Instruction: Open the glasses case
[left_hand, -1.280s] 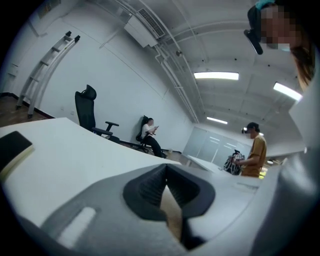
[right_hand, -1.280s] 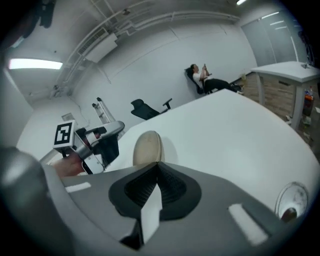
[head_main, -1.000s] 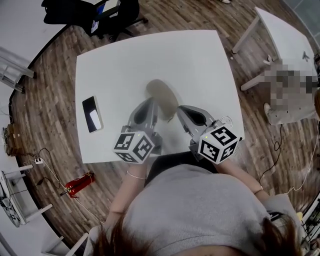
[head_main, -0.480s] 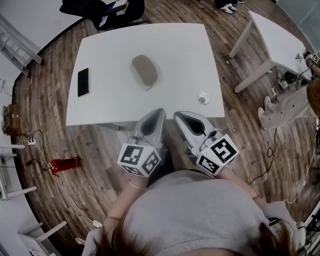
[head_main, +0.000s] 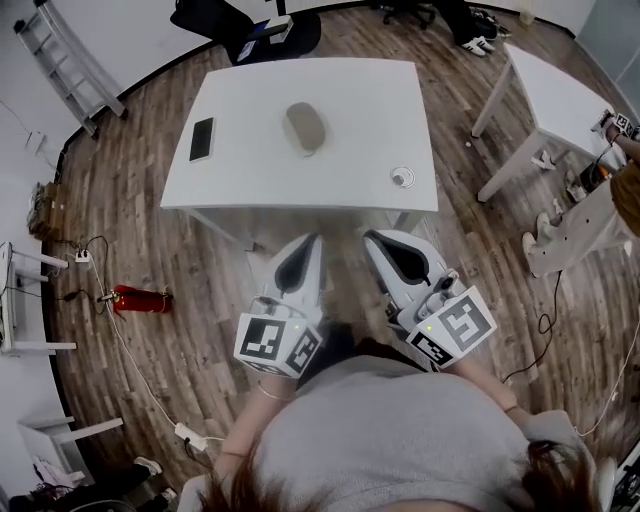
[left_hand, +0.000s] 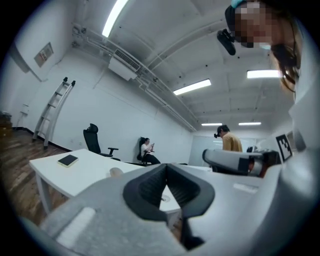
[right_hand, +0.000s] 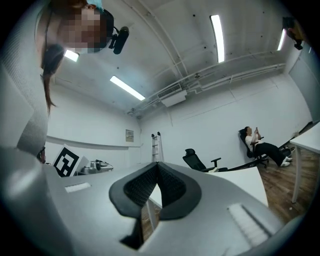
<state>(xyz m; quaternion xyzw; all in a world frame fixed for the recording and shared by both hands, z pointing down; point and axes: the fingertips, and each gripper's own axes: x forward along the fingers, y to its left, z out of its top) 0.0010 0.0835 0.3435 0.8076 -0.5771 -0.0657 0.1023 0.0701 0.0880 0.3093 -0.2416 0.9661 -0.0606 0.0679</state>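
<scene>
The beige oval glasses case (head_main: 305, 128) lies closed on the white table (head_main: 260, 175), far from both grippers; in the left gripper view the case (left_hand: 116, 172) shows as a small bump. My left gripper (head_main: 312, 241) and right gripper (head_main: 372, 238) hang side by side over the wooden floor, short of the table's near edge, pointing level toward it. Both are shut with nothing between their jaws. The left gripper (left_hand: 166, 167) and the right gripper (right_hand: 157, 166) each show their pads meeting at the tip.
A black phone (head_main: 201, 139) lies at the table's left, a small round lid-like thing (head_main: 402, 177) near its right front corner. A second white table (head_main: 560, 80) stands at right, an office chair (head_main: 250, 30) behind, a ladder (head_main: 70, 60), a red extinguisher (head_main: 140, 300) and cables on the floor.
Both grippers have drawn back from over the table to above the floor, and the table now sits farther off. The case stays closed where it lay.
</scene>
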